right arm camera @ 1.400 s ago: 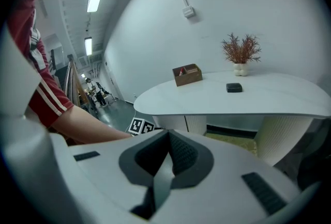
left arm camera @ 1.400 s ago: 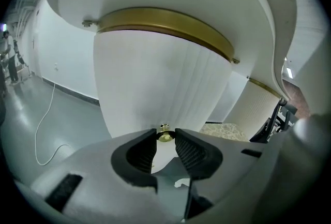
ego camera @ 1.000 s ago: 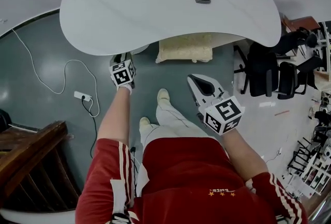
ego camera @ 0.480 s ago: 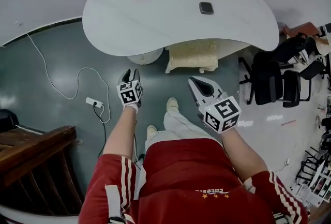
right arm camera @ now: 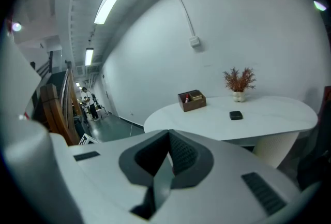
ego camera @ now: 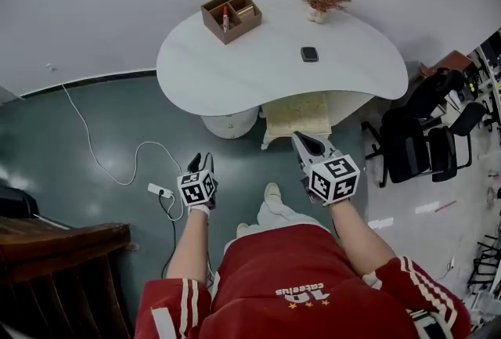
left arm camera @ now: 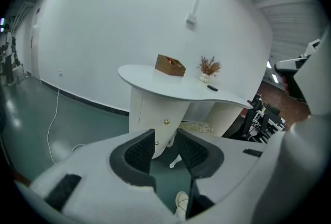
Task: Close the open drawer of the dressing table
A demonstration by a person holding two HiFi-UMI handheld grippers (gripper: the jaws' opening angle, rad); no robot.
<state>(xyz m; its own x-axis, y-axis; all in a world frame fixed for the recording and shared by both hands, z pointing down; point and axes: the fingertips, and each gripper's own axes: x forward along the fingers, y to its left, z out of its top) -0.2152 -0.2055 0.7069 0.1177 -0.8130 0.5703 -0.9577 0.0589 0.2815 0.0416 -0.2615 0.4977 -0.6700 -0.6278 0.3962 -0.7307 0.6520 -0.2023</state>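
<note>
White drawer fronts (left arm camera: 155, 114) in the white kidney-shaped dressing table (ego camera: 258, 67)'s round pedestal (ego camera: 229, 124) look flush, none open — left claw (left arm camera: 165, 135) apart & empty, just narrowing, right claw (right arm camera: 168, 137) together, both well back — only a visual check seems due.

The tabletop (ego camera: 258, 71) hides most of the drawer pedestal (ego camera: 229, 124) from above.

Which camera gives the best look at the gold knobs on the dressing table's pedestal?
The left gripper view: it faces the pedestal side-on, so a gold knob shows on its front. The head view, looking down, catches only the pedestal's curved side below the tabletop, no knobs. The right gripper view shows only the tabletop.
</note>
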